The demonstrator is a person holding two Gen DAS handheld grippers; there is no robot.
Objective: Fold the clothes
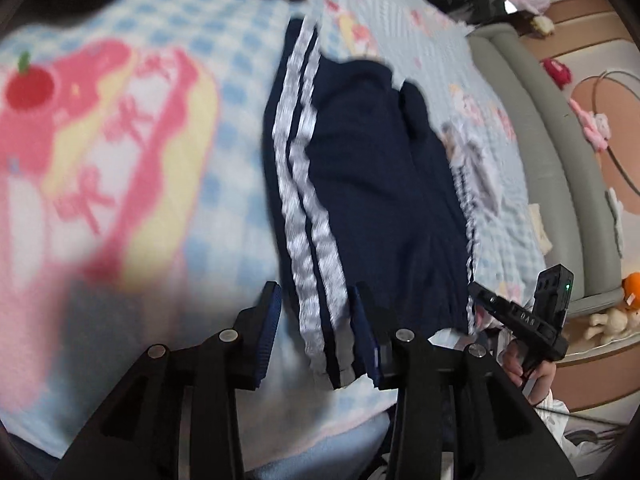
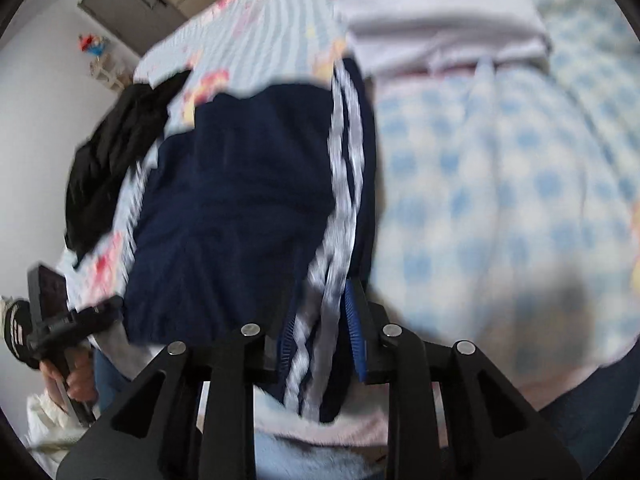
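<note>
One pair of navy shorts (image 1: 360, 184) with white side stripes, lying on the checked bed blanket (image 1: 224, 60) at its near edge. Risk: a striped hem slipping out mid-fold — thin fabric bunches. Left tongs (image 1: 316, 320) and right tongs (image 2: 320, 320) — each part-open, straddling a striped hem; grip unconfirmed.

blurred blanket (image 1: 120, 152), trousers (image 2: 240, 184) hem smeared

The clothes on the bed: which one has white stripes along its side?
The navy trousers between the fingers of both grippers. The black garment beyond them is plain, and the folded white garment shows no stripes.
</note>
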